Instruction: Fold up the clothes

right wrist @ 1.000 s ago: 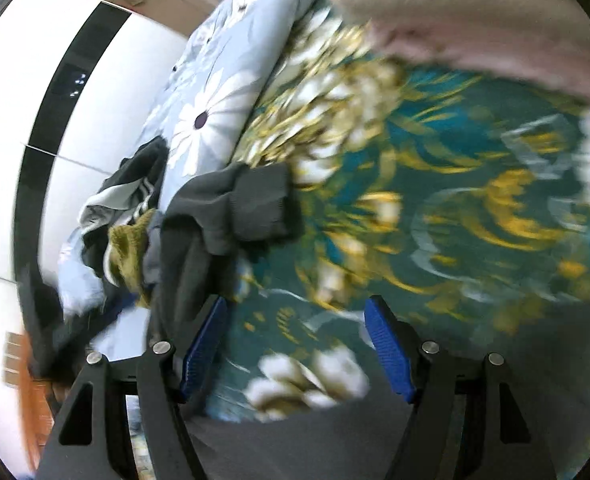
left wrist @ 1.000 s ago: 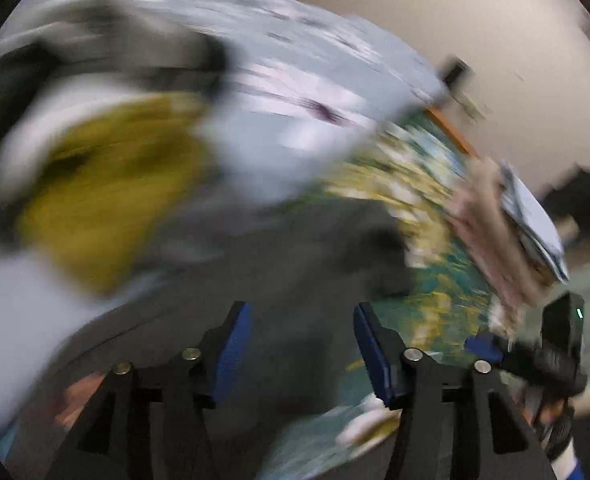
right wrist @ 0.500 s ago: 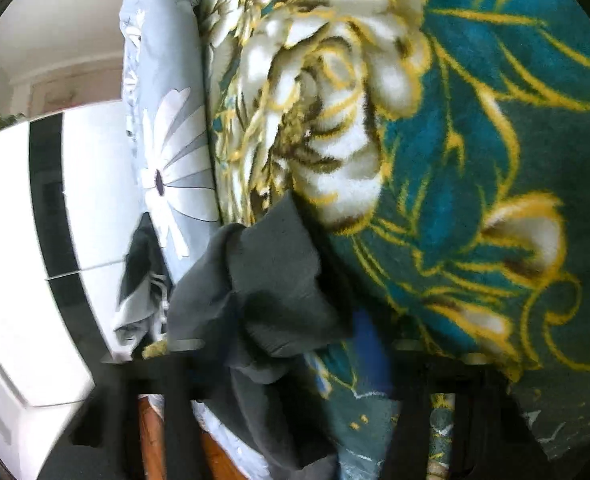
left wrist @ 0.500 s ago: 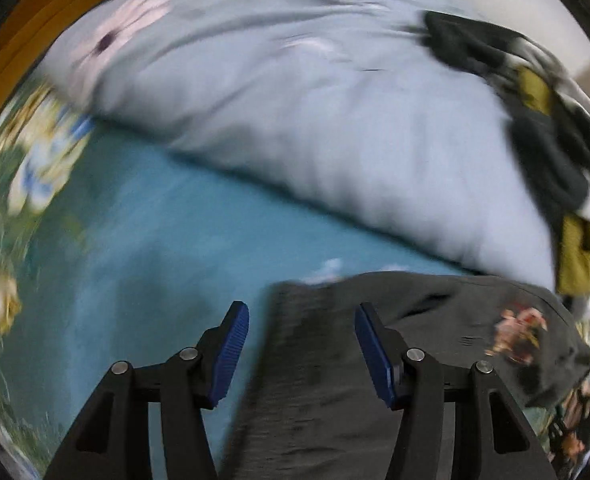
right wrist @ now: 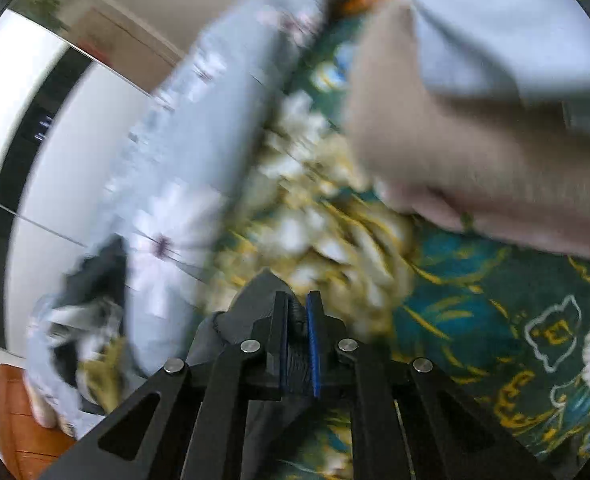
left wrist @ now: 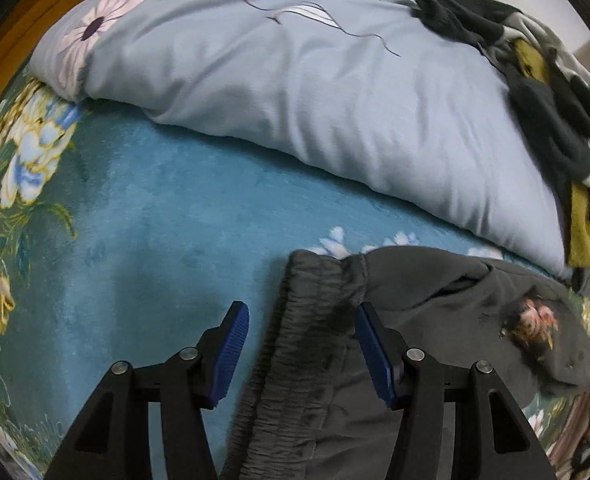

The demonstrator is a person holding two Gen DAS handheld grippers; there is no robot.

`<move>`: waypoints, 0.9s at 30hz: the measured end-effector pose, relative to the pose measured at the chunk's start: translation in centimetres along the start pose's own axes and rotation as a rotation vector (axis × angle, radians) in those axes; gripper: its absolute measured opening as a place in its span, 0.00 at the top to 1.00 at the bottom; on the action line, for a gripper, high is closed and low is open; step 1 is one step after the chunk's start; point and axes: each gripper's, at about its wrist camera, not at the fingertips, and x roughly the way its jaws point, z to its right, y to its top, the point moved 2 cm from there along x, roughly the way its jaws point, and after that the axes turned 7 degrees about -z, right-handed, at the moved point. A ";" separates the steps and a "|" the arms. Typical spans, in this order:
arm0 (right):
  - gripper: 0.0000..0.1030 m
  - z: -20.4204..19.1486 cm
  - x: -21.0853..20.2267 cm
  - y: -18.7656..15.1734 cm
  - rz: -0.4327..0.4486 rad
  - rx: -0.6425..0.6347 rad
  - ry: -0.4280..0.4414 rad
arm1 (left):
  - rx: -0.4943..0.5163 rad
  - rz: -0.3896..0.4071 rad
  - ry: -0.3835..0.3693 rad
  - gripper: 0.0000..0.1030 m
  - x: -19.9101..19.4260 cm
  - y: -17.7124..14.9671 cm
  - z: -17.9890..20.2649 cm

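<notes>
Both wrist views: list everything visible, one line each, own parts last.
dark grey trousers: one, elastic waistband between the left gripper's open fingers, lying on the blanket.
blanket: one, teal with gold and white flowers, covering the bed.
duvet: one, pale blue-grey with daisies, bunched behind the trousers.
clothes pile: one heap, dark grey, olive and white, on the duvet's right end.
wardrobe: white with black strip, left in right view.
arm: one, blurred.
left gripper: open.
right gripper: shut on dark fabric.
</notes>
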 end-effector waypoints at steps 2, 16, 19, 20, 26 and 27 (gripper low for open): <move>0.91 0.3 -0.5 -0.2 0.001 -0.006 0.011 | 0.004 -0.002 -0.004 0.42 0.0 -0.3 0.1; 0.66 3.7 -8.1 -5.1 0.016 -0.089 0.053 | 0.061 -0.077 -0.082 0.42 0.2 -6.2 -1.4; 0.64 6.5 -10.6 -8.4 0.001 -0.082 0.026 | 0.064 -0.087 -0.110 0.42 0.2 -8.4 -2.6; 0.63 7.7 -11.3 -9.5 -0.006 -0.068 0.025 | 0.058 -0.093 -0.120 0.42 0.3 -8.9 -3.3; 0.53 14.7 -14.6 -16.3 -0.032 0.056 0.010 | -0.033 -0.177 -0.207 0.42 0.6 -12.3 -7.8; 0.51 15.8 -14.8 -17.2 -0.038 0.086 0.007 | -0.053 -0.195 -0.233 0.42 0.8 -13.4 -8.6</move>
